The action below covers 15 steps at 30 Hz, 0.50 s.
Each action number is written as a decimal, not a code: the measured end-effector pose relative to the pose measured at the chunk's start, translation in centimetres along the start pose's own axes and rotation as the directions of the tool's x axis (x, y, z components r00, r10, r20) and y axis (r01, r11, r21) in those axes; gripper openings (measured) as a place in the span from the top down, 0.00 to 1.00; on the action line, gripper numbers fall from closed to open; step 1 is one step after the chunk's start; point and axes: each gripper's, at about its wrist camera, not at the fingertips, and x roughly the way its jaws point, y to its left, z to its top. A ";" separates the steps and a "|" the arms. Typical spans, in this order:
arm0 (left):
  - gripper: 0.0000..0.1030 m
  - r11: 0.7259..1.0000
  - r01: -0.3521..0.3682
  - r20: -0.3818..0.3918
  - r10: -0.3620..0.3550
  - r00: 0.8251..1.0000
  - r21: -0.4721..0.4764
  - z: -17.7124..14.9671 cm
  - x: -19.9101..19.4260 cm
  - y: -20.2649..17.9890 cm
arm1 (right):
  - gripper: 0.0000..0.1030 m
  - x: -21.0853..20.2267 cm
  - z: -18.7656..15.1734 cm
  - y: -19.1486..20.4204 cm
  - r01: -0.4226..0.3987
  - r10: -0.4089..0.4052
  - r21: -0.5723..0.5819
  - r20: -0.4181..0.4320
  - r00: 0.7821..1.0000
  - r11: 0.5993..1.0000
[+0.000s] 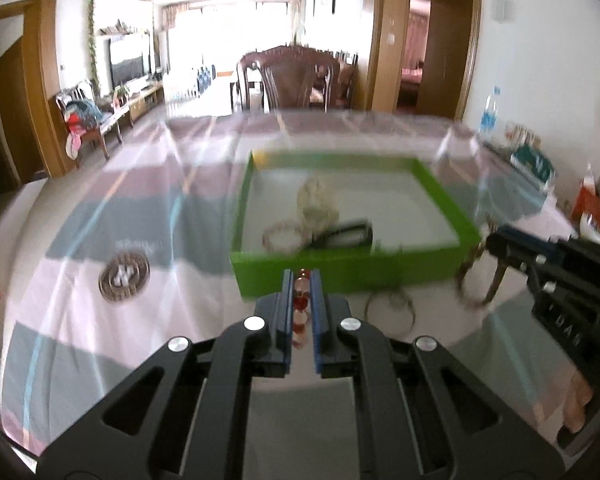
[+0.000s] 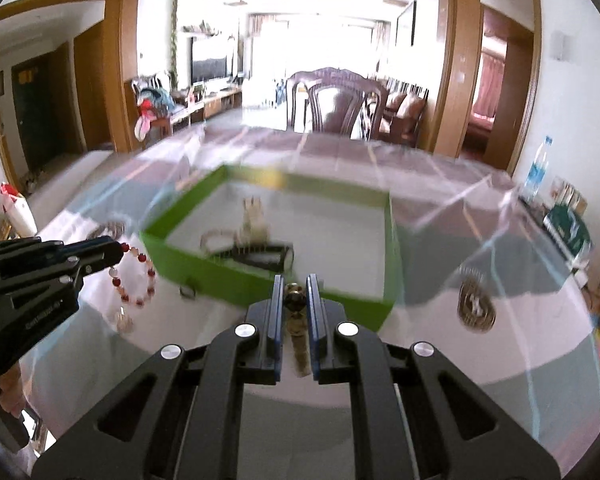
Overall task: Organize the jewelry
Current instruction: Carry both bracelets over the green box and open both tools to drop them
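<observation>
Jewelry is split between my two tongs and the shallow green cardboard box [image 1: 348,276] on the striped pink-and-grey tablecloth [image 1: 100,216]. My left gripper [image 1: 301,280] has its blue-edged jaws pressed nearly together on a bracelet of red and pale pink round beads [image 1: 300,312]; in the right wrist view the same bracelet [image 2: 134,276] hangs as a loop below the left gripper [image 2: 118,248], at about nine o'clock from my right tongs. My right gripper [image 2: 295,284] is pinched on a brown-and-gold beaded bracelet [image 2: 296,320], whose beads sit in a line between the jaws; in the left wrist view this gripper [image 1: 496,244] sits at about three o'clock, with a blurred brownish loop [image 1: 474,284] dangling under it

Inside the green box, at twelve o'clock from my left tongs, lie a pale beaded bracelet [image 1: 282,236], a whitish tangled heap of chain [image 1: 318,204] and a black oblong item [image 1: 346,234], all close together; blur hides their detail. A thin metal bangle [image 1: 390,310] rests on the cloth just beside the box's near wall. A round brown woven disc [image 1: 124,276] lies on the cloth at about ten o'clock, well apart from the box
</observation>
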 end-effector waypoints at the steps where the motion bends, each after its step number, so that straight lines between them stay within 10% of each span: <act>1: 0.92 1.000 0.001 0.025 -0.001 1.000 -0.006 1.0 -0.3 0.1 | 0.89 -0.1 0.7 0.0 0.012 -0.012 -0.003 0.012 1.000 1.000; 15: 0.92 0.996 0.040 0.033 -0.038 0.999 -0.074 9.4 4.8 0.9 | 0.89 3.2 7.3 -1.9 0.109 -0.110 0.022 0.084 0.990 0.994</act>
